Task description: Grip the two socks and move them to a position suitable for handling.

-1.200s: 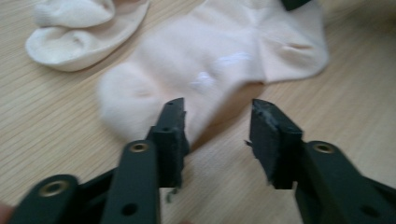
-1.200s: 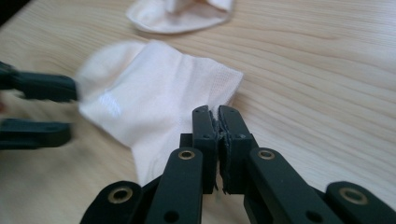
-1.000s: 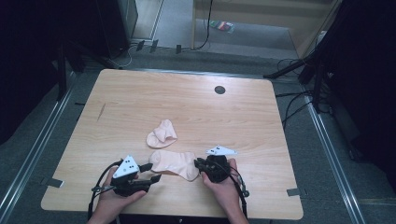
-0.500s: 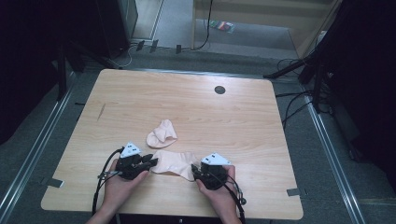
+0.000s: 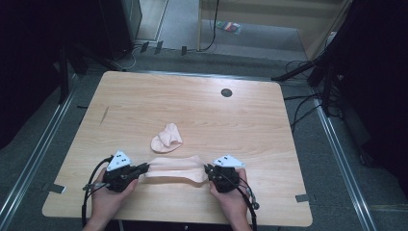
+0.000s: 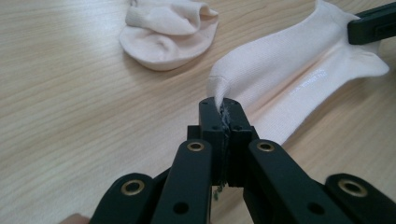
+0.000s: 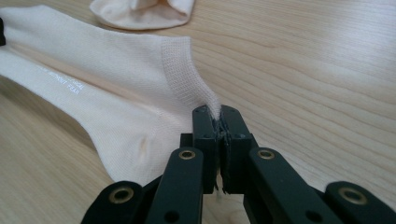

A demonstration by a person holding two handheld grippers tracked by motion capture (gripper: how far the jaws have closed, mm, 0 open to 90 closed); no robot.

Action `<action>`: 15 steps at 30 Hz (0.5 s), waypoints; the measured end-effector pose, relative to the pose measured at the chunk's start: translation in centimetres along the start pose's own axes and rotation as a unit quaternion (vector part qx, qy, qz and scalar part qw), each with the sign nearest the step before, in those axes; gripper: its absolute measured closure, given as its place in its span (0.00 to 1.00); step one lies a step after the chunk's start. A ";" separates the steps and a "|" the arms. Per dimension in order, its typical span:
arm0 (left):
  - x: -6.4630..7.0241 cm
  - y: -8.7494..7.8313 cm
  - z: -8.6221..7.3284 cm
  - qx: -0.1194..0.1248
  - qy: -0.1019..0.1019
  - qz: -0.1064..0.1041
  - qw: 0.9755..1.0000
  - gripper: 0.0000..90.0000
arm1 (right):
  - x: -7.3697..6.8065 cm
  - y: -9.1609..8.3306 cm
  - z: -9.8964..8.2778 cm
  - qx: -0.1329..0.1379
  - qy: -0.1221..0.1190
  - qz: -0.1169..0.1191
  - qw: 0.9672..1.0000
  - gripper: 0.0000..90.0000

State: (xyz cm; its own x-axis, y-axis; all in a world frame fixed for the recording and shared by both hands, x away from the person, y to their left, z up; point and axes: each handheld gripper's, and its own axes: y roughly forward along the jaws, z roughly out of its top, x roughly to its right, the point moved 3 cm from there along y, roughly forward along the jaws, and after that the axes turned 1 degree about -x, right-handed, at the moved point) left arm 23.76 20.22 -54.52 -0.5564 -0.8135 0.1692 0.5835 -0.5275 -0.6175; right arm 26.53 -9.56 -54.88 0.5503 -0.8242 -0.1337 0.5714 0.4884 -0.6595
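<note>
A pale peach flat sock lies stretched near the front edge of the light wooden table, its long axis running side to side; the left gripper pinches its toe end, the right gripper its ribbed cuff, both sets of jaws pressed together on fabric. A second, crumpled peach sock sits just beyond it.

A light wooden table with a visible grain carries two pale pink socks and has a small dark round hole toward its 1 o'clock side. A crumpled sock lies close to the table's centre, slightly toward 7 o'clock. A flat sock is stretched lengthwise near the 6 o'clock edge, just apart from the crumpled one.
</note>
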 end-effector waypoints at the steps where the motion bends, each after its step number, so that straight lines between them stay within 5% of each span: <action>1: 0.1 0.0 -0.2 -0.003 -0.001 -0.007 1.000 1.00 | -0.1 0.0 0.1 0.000 -0.002 0.001 1.000 0.97; 5: 1.5 0.5 -1.0 -0.008 0.001 -0.027 1.000 0.99 | -0.9 0.4 0.0 0.001 -0.014 0.031 0.999 0.97; 10: 2.6 1.0 -1.4 -0.013 0.004 -0.030 0.999 0.99 | -1.4 0.8 -0.1 -0.009 -0.037 0.027 0.999 0.97; 15: 2.4 1.3 -1.7 -0.017 -0.010 -0.033 0.999 0.99 | -1.1 0.9 -0.3 -0.017 -0.031 0.027 0.999 0.97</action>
State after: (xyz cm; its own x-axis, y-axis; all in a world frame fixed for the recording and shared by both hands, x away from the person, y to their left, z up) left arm 22.15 18.00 -56.17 -0.5811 -0.7820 0.2252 0.5252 -0.5718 -0.6303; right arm 26.30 -8.33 -55.51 0.6170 -0.7770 -0.1250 0.5196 0.5215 -0.6768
